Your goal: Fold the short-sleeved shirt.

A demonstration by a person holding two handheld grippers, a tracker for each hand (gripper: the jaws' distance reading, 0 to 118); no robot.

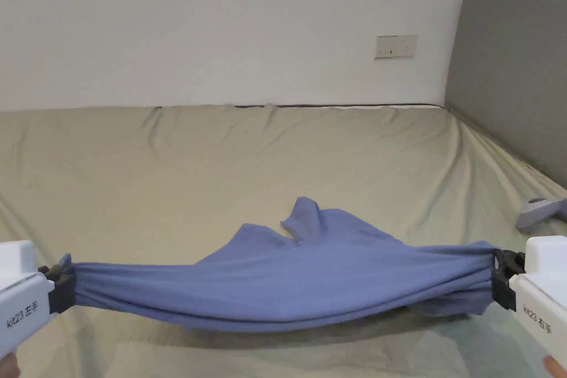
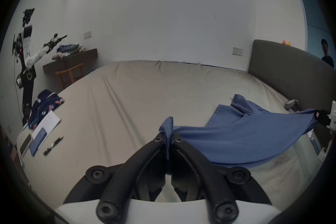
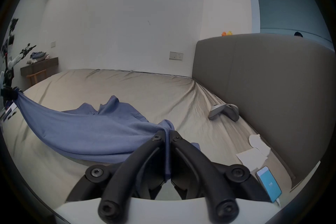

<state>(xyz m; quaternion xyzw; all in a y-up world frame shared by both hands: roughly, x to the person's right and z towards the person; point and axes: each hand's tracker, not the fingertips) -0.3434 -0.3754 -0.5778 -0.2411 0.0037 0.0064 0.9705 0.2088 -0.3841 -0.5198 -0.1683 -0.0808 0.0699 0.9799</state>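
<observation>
A blue short-sleeved shirt [image 1: 288, 279] hangs stretched between my two grippers just above the beige bed [image 1: 221, 163], its far part with the collar resting on the sheet. My left gripper [image 1: 60, 285] is shut on the shirt's left end at the left edge of the head view. My right gripper [image 1: 501, 279] is shut on its right end. In the left gripper view the black jaws [image 2: 168, 138] pinch a fold of the shirt [image 2: 245, 137]. In the right gripper view the jaws [image 3: 166, 134] clamp bunched cloth of the shirt [image 3: 91, 129].
A grey headboard [image 1: 515, 74] stands along the bed's right side, with a grey object [image 1: 540, 210] at its foot. Papers [image 3: 254, 151] and a phone [image 3: 269, 183] lie near the right corner. Books and dark cloth [image 2: 43, 115] lie at the left; a robot on a stand [image 2: 25, 57] is beyond.
</observation>
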